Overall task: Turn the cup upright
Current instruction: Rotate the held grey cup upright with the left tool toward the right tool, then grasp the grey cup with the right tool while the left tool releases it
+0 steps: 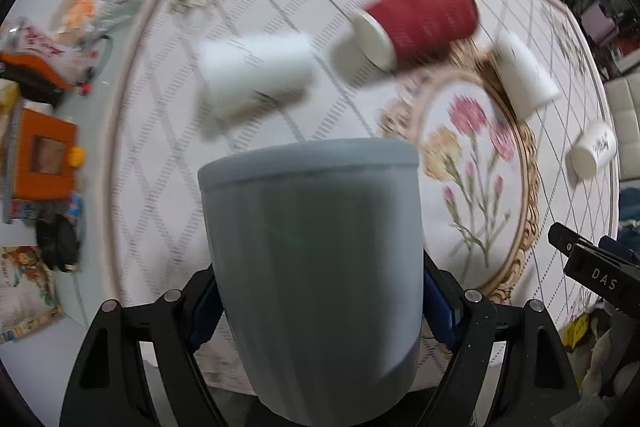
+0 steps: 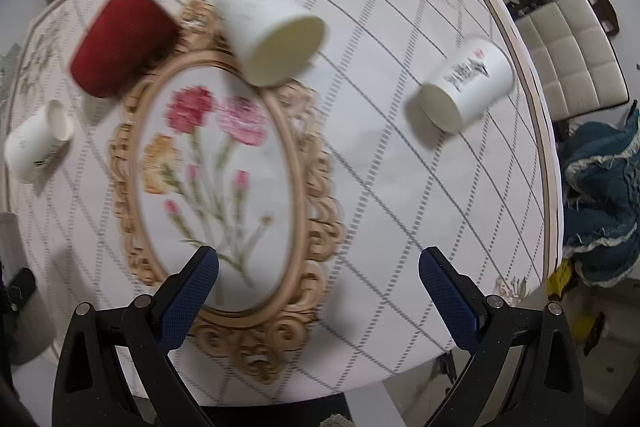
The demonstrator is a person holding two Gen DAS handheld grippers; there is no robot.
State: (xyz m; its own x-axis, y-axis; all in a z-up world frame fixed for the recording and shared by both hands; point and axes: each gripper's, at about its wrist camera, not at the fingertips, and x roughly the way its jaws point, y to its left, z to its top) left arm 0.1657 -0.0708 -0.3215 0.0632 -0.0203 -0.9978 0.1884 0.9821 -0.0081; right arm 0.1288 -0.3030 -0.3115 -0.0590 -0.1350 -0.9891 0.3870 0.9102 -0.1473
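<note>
while the left tool grips the grey matte cup between its blue pads, lifted above the bench, the right tool hangs open and empty. to finish well, i judge it should rotate the cup slowly until the mouth faces up, set it on bare cloth away from the red ribbed cup, then release.
</note>
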